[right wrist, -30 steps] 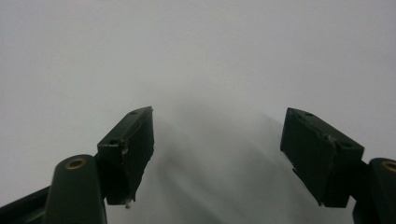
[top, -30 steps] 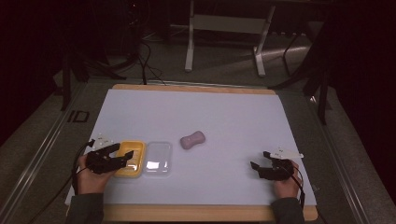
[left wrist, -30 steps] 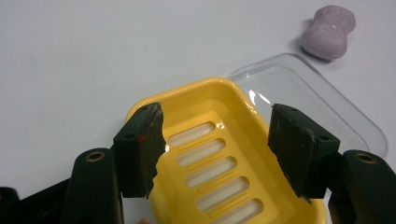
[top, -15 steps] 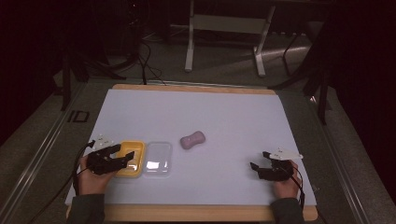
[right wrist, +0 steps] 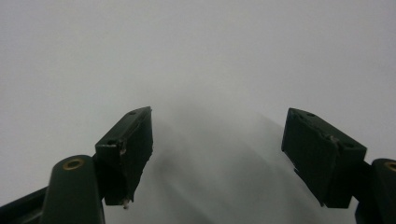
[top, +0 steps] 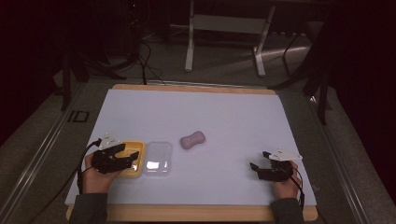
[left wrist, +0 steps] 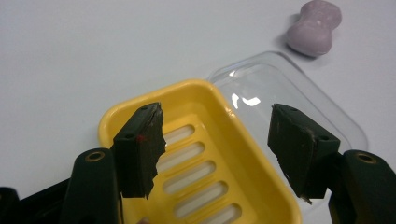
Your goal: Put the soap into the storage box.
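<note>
Low, left gripper (left wrist: 215, 149) gapes over yellow soap dish (left wrist: 205, 154).

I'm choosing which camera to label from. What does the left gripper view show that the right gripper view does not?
Left gripper view alone: a yellow soap dish with drain slots, a clear plastic lid lying beside it, and a purple soap bar farther off, apart from both. Right gripper view alone: nothing of its own beyond bare white table surface ahead of the right gripper. Both share: a pair of black jaws standing open, as on the left gripper, over the same white surface.
</note>
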Action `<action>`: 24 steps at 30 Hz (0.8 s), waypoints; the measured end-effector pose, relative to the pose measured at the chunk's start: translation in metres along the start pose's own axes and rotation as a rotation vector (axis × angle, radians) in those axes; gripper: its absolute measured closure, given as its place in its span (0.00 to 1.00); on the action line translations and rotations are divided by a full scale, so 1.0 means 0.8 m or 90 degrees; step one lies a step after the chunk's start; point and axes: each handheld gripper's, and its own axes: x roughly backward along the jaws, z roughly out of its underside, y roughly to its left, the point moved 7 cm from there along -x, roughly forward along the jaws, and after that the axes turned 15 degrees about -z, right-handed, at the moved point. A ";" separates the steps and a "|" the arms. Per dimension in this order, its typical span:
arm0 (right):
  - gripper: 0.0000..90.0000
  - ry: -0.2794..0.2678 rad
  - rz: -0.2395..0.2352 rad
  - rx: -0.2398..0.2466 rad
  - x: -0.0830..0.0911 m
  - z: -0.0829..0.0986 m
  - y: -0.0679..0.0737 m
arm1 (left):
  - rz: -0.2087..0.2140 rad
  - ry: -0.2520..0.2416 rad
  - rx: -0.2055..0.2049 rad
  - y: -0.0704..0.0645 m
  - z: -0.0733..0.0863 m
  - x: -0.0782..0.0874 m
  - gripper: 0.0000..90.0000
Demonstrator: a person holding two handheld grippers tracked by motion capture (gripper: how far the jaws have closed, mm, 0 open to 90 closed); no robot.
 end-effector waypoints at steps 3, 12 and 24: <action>0.27 0.003 0.002 0.004 0.000 0.000 0.000 | 0.003 -0.002 -0.005 -0.004 -0.006 0.000 0.40; 0.27 0.008 0.004 0.008 -0.001 0.000 0.002 | 0.012 0.000 -0.027 -0.014 -0.019 0.001 0.41; 0.27 0.009 0.006 0.013 -0.002 0.000 0.002 | 0.038 0.018 -0.063 -0.033 -0.033 -0.007 0.42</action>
